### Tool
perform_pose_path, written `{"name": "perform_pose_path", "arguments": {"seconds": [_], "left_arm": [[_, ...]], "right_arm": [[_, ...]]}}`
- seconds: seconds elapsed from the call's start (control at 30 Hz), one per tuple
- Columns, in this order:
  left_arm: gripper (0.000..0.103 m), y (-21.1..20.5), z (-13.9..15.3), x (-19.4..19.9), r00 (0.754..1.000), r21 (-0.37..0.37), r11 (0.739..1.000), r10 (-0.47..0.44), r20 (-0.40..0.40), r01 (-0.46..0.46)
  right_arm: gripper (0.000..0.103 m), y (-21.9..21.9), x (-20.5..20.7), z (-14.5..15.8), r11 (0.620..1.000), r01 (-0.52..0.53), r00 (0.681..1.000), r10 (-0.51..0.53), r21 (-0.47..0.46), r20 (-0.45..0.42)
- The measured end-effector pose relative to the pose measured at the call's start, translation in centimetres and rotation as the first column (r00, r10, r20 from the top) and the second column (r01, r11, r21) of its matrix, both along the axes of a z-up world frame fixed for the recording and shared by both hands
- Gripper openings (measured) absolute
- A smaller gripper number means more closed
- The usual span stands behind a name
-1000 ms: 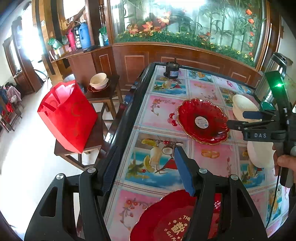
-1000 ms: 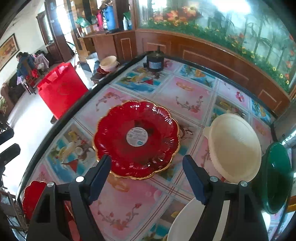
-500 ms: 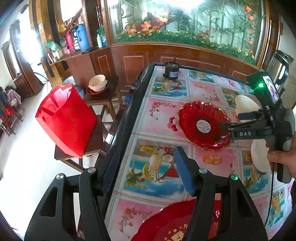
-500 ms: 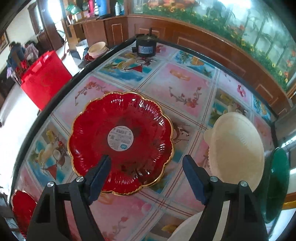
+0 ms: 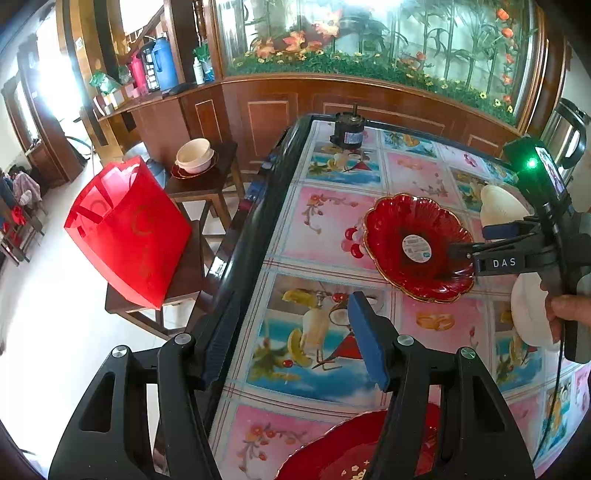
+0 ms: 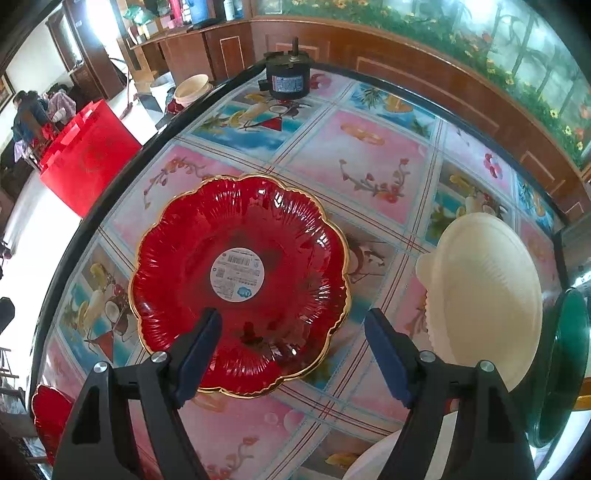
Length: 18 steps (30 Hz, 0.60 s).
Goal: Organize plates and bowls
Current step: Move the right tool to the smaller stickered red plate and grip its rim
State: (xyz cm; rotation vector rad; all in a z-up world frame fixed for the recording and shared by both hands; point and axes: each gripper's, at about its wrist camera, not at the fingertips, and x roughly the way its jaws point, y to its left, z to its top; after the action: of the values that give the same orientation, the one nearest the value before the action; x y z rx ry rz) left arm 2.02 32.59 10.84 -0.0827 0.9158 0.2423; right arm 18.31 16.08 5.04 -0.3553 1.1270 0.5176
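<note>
Brightness: daylit, bright, colours vivid.
Light source: blown-out doorway (image 5: 55,85) at the left; pale glow behind the glass wall (image 5: 369,33).
Glare: floor (image 5: 44,314) washed near white; sheen on the red plate (image 6: 240,280) and the glossy table (image 6: 369,158).
Shadows: soft, faint.
Distortion: strong fisheye bending, dark corners.
Focus: mostly sharp; left floor edge slightly smeared.

We see a scalloped red plate (image 6: 240,280), gold-rimmed with a round sticker, flat on the table beside a cream plate (image 6: 484,295).
</note>
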Motion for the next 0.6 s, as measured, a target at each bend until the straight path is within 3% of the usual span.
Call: {"name": "perform_pose_path", "arguments": {"seconds": [0.4, 0.6], "left_arm": [[0.062, 0.65, 0.03, -0.14, 1.000, -0.004, 1.000, 0.010, -0.001, -0.010], [0.062, 0.65, -0.21, -0.10, 1.000, -0.005, 1.000, 0.011, -0.003, -0.011]], "right_arm": [[0.081, 0.04, 0.24, 0.24, 1.000, -0.002, 1.000, 0.002, 0.024, -0.022], [0.082, -0.24, 0.34, 0.57, 0.995, -0.008, 0.999, 0.013, 0.099, -0.046]]}}
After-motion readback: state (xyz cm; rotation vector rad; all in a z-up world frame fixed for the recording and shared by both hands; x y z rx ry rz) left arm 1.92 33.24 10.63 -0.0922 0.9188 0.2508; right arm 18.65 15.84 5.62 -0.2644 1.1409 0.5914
